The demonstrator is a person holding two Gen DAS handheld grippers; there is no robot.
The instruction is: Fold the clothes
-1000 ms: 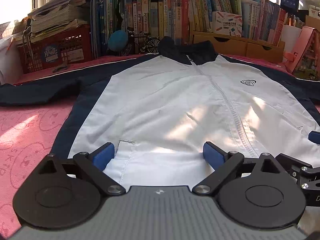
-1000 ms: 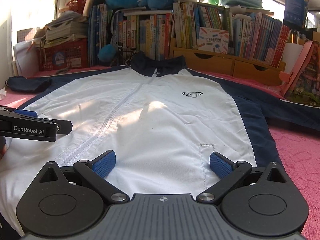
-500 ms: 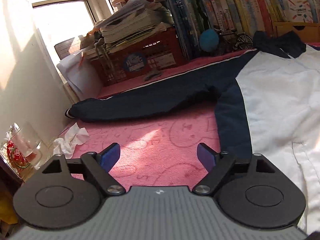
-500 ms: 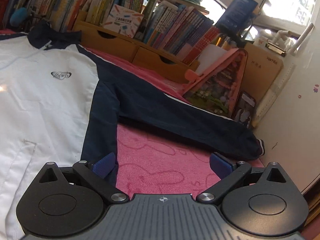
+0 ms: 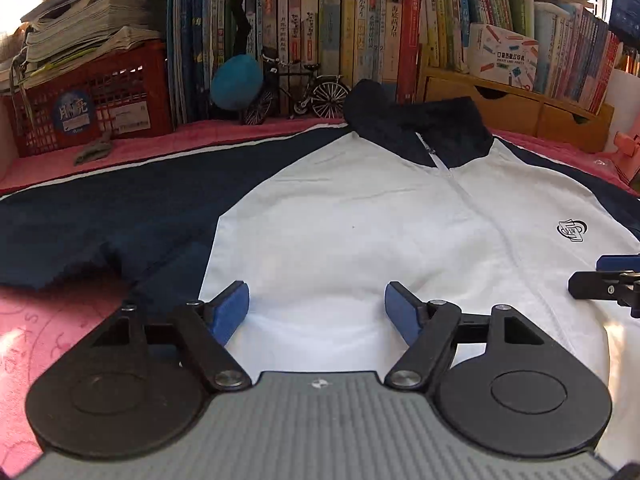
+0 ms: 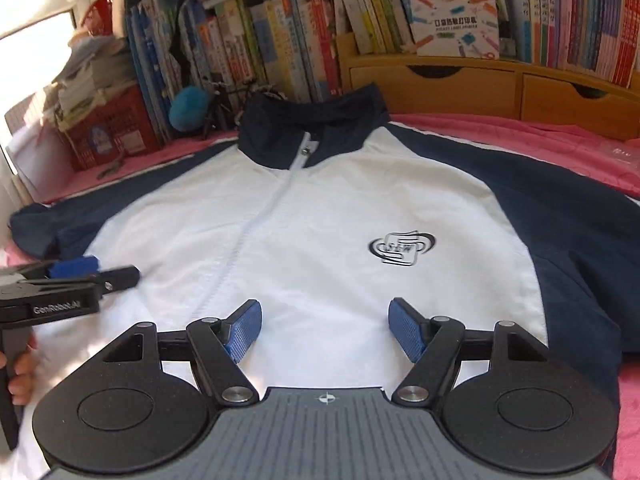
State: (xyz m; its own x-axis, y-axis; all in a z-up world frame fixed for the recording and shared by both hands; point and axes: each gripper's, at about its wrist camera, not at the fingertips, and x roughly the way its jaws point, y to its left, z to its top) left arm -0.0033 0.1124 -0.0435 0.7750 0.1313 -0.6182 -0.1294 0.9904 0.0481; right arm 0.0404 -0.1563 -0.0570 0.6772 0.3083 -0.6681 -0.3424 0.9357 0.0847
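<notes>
Background of the scene. A pink textured cloth (image 5: pixel 48 344) covers the surface. Along its far edge stand rows of upright books (image 5: pixel 340 32). At left, a red plastic crate (image 5: pixel 88 100) carries stacked papers (image 5: pixel 84 28); a bright window (image 6: pixel 36 8) lies behind it. A model bicycle (image 5: pixel 298 90) and a blue ball (image 5: pixel 236 80) stand before the books. At right, wooden drawers (image 6: pixel 480 84) support further books (image 6: pixel 568 12). Sunlight enters from the left.

Matt cloth jacket (image 5: pixel 360 232) on fuzzy pink blanket (image 5: pixel 36 328).
</notes>
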